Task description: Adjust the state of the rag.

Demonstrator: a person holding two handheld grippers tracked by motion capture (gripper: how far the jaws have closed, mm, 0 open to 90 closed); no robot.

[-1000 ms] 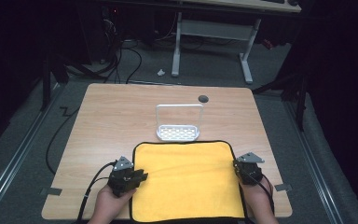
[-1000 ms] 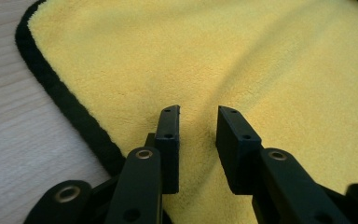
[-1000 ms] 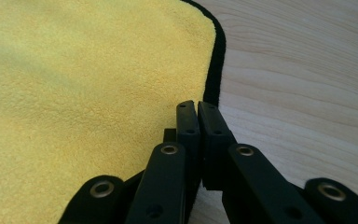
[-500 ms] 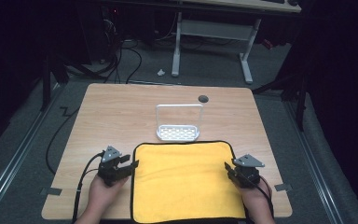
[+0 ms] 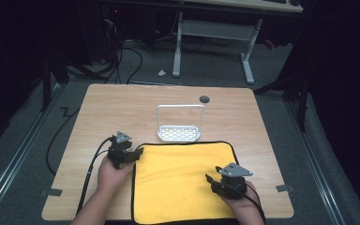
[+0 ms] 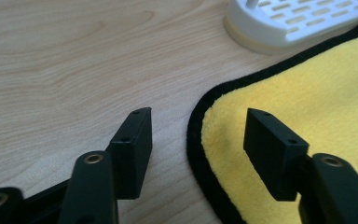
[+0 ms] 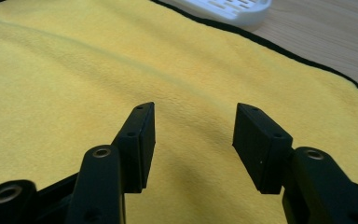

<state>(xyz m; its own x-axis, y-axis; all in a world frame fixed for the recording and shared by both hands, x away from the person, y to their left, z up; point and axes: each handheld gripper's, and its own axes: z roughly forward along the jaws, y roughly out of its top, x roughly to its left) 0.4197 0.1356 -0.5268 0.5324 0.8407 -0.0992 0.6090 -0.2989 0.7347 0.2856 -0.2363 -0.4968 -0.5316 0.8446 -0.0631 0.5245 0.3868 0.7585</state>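
Wooden table (image 5: 122, 103), yellow cloth (image 5: 178, 183), two grippers apart

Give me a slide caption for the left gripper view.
Open left claw straddling the black-edged corner of the yellow cloth, white rack beyond.

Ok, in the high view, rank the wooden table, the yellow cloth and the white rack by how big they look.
1. wooden table, clearly largest.
2. yellow cloth, covering much of the table's near half.
3. white rack, smallest, at the cloth's far edge.
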